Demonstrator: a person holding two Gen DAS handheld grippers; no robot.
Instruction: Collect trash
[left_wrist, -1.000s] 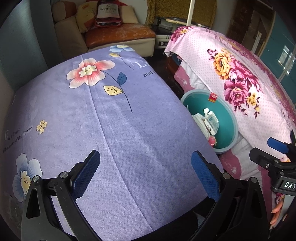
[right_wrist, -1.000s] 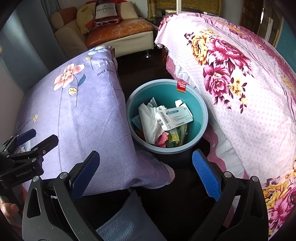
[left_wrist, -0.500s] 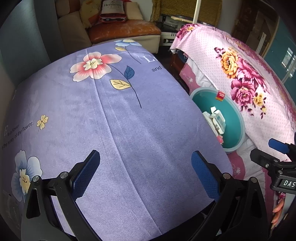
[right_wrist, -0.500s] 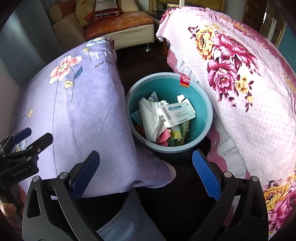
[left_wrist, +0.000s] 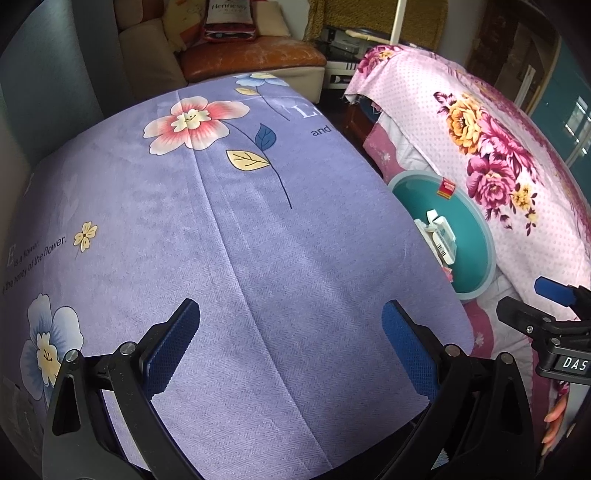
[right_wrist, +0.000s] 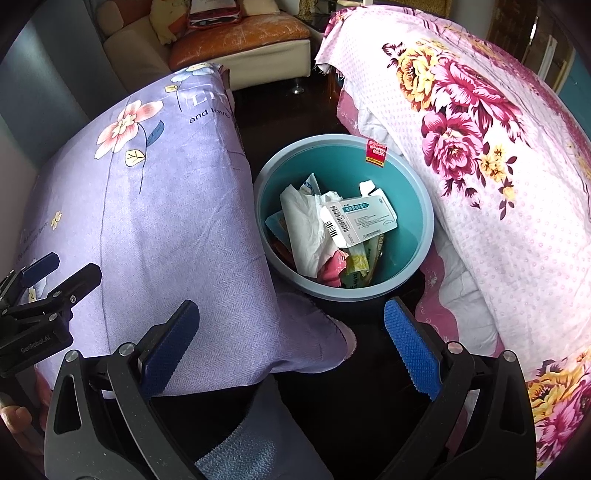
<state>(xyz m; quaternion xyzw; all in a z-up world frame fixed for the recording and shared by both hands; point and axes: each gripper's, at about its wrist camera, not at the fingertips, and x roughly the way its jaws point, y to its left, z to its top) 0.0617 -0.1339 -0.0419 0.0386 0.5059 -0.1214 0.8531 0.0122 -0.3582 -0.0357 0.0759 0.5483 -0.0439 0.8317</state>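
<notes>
Your left gripper and right gripper both gape wide, empty. The round teal plastic bin, holding paper trash, sits between the lilac floral cover and pink bedspread. Collection looks nearly complete; next, find any remaining scraps.

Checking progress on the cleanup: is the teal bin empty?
No. The teal bin holds a white carton, crumpled tissue and wrappers.

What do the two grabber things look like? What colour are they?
Both look alike. The left gripper and the right gripper each have black, triangle-shaped frames with silver bolts, and two fingers tipped with bumpy blue pads. White lettering shows on the side of each body; on the right one it reads "DAS". No sleeves or cables show.
</notes>
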